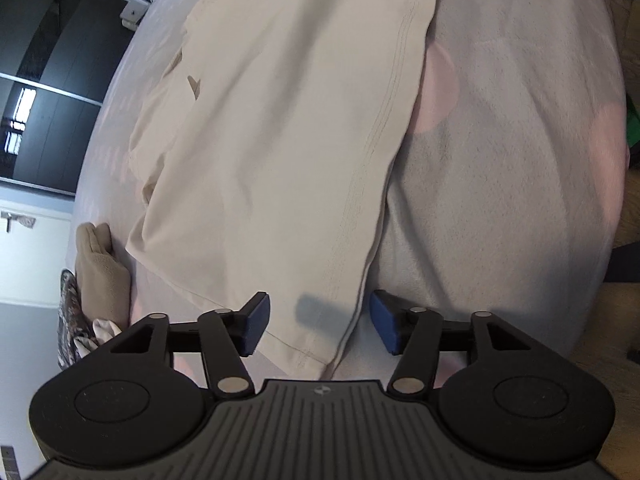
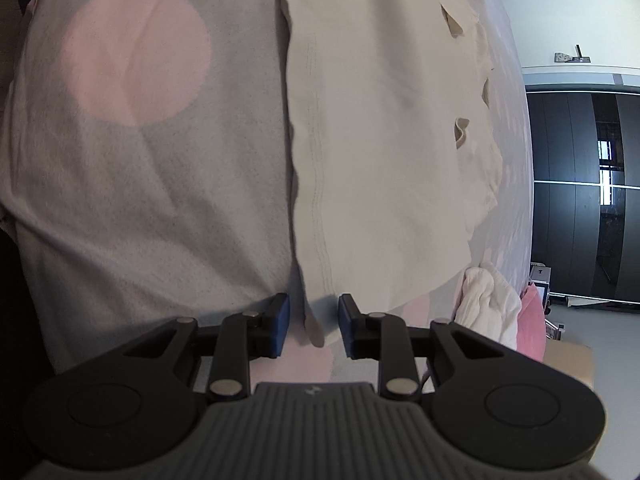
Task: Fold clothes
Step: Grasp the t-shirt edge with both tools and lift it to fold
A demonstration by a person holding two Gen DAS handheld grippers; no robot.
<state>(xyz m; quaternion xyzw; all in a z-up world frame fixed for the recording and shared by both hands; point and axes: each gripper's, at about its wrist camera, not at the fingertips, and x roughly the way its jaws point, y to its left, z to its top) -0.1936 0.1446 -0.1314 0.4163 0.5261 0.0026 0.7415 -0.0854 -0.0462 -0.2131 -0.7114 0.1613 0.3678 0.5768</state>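
A cream garment [image 1: 280, 140] with stitched seams lies flat along a grey bedsheet with pink dots [image 1: 500, 160]. In the left wrist view my left gripper [image 1: 320, 312] stands wide open just above the garment's near corner, and the blue pads [image 1: 384, 320] do not touch the cloth. The right wrist view shows the same garment [image 2: 380, 160] on the sheet [image 2: 140, 200]. My right gripper [image 2: 313, 308] is partly open over another end. That corner hangs between the pads [image 2: 282, 320], with a gap showing on both sides.
A folded beige cloth [image 1: 100, 272] and a patterned item [image 1: 70, 312] sit at the bed's left edge. A crumpled white cloth [image 2: 488, 304] and a pink one [image 2: 532, 320] lie beside the garment. Dark wardrobe doors [image 2: 580, 200] stand beyond the bed.
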